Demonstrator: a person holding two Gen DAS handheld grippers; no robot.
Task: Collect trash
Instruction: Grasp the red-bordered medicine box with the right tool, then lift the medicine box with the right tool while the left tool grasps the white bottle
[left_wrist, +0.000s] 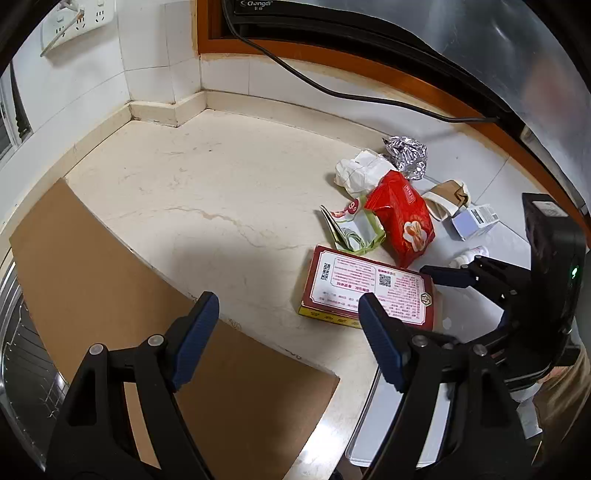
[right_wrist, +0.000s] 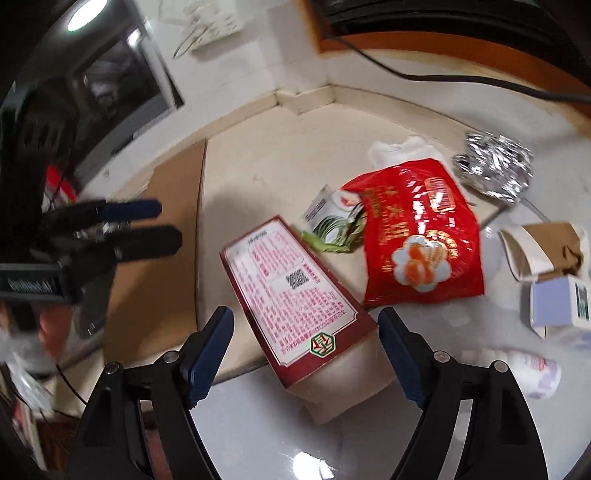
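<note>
Trash lies on a cream countertop (left_wrist: 221, 192): a dark red printed box (left_wrist: 369, 286) (right_wrist: 291, 295), a red snack bag (left_wrist: 404, 218) (right_wrist: 417, 232), a green-white crumpled carton (left_wrist: 354, 229) (right_wrist: 332, 225), a foil ball (left_wrist: 406, 155) (right_wrist: 495, 166), white paper (left_wrist: 360, 170), a brown paper cup (left_wrist: 448, 197) (right_wrist: 546, 251), a small lilac box (left_wrist: 474, 219) (right_wrist: 557, 302) and a small white bottle (right_wrist: 524, 373). My left gripper (left_wrist: 288, 317) is open and empty, left of the red box. My right gripper (right_wrist: 306, 328) is open, its jaws on either side of the red box's near end, and also shows in the left wrist view (left_wrist: 454, 275).
A brown cardboard sheet (left_wrist: 110, 295) (right_wrist: 159, 240) covers the counter's left part, beside a metal rack (left_wrist: 22, 350). A black cable (left_wrist: 332, 85) runs along the tiled back wall under a wooden-framed appliance. A grey tray (left_wrist: 406, 406) lies at the near right.
</note>
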